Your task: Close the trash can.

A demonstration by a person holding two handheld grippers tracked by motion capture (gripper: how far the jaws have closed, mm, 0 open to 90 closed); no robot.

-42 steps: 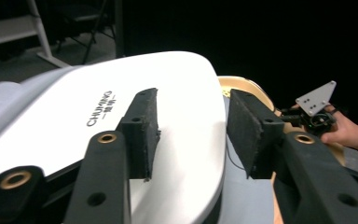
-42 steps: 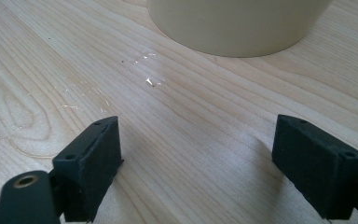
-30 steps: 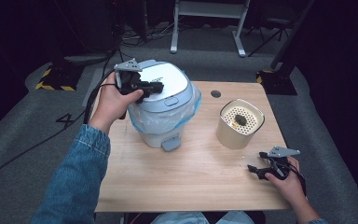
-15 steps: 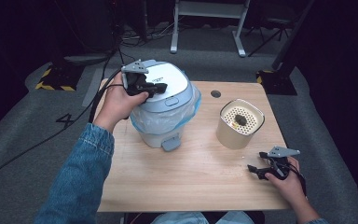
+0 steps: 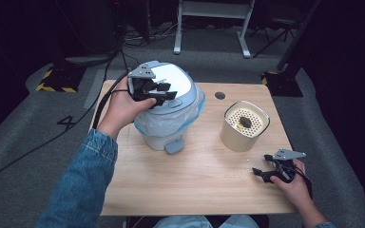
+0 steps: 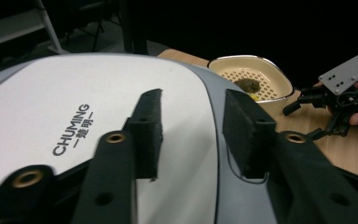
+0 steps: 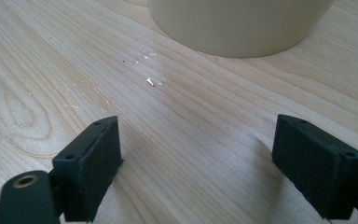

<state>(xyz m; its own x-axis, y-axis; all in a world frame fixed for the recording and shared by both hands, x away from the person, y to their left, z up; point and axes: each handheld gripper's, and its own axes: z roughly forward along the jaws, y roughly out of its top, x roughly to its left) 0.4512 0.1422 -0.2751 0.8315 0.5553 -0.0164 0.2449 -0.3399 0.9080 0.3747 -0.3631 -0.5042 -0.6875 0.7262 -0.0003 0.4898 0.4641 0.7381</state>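
Bin [image 5: 168,111]: a white-and-grey pedal bin with a plastic liner, standing on the left half of the table [image 5: 204,190], lid [image 6: 98,121] down and pedal [image 5: 175,145] facing the person. It serves as the landmark for all that follows.

Left gripper [image 5: 158,93]: held over the near-left edge of the lid. A second ago it sat a little further left of the lid with its jaws together; it has since crept inward over the lid, and the jaws have just been opening. They now stand apart with nothing between the pads [image 6: 149,128], the lid's white panel showing through the gap. Judged from this, a closed-jaw press or touch on the lid is over and the gripper is freeing itself; the lid remains shut, so the bin is not yet ready to receive anything.

Cup [image 5: 245,124]: a cream container to the right of the bin, its perforated insert carrying a dark lump of waste [image 5: 245,123]. It stands clear of the bin, and nothing lies between the two.

Right gripper [image 5: 269,173]: well to the right of the bin and nearer the person than the cup, low over bare wood. Its jaws are wide apart and empty, the cup's base [image 7: 237,23] just ahead of them. It has not shifted over the last second.

Obstructions: none on the table; the closed lid alone bars the way into the bin.
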